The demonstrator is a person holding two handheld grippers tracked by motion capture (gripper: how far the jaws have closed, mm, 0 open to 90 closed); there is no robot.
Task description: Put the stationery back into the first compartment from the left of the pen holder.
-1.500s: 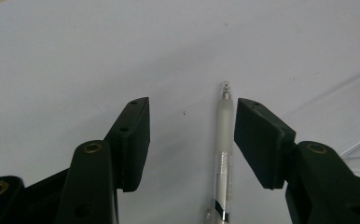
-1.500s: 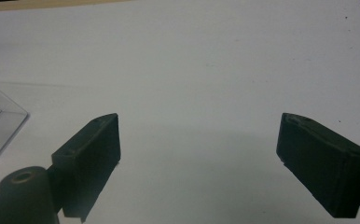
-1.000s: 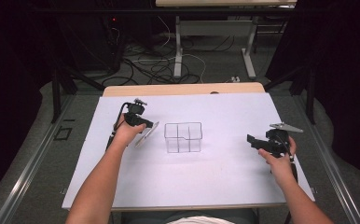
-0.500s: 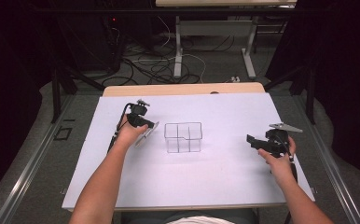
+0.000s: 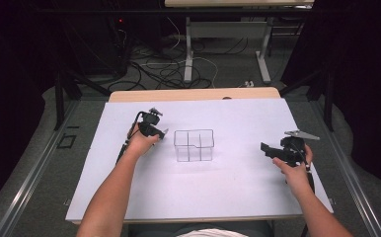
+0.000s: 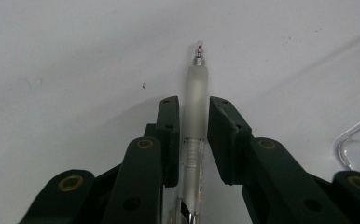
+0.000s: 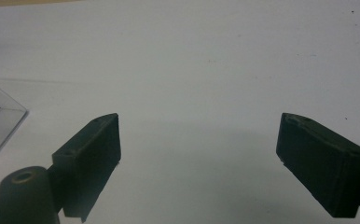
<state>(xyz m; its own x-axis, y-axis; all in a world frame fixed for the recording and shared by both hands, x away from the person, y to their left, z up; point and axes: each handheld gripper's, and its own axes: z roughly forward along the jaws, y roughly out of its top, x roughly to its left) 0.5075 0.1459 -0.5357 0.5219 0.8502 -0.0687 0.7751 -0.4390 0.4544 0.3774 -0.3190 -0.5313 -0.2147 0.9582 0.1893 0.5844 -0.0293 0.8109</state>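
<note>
The step in hand is judged to be the picking up of a pen [image 6: 197, 112] with the left gripper [image 6: 193, 100]. The pen is laid flat on the white table [image 5: 228, 187], in its left half, just to the left of a clear box [image 5: 193, 145] that is set near the middle of the table. In the left gripper view the pen is seen lengthwise between the two black jaws, with its tip pointed away from the hand and well past the fingertips [image 6: 169, 105].

The jaws of the left gripper have just been closing and are now drawn narrow, one on each side of the barrel. A thin gap seems to be left at one pad, so a firm grip is not yet shown. In the high view the left gripper [image 5: 155, 129] is held low over the table, close to the box's left wall.

The right gripper [image 5: 267, 148] is kept near the table's right edge, well apart from the box. Its jaws are seen spread wide in the right gripper view [image 7: 199, 126], with nothing between them.

For the next move, the closing would need to be finished until both pads press on the barrel. Only then should the pen be lifted, and it should be kept level so that it does not swing or slip.

The pen is slim and straight. Its barrel is frosted and see-through, a small metal cone is fitted at the tip, and a shiny part is glimpsed at the rear end.
</note>
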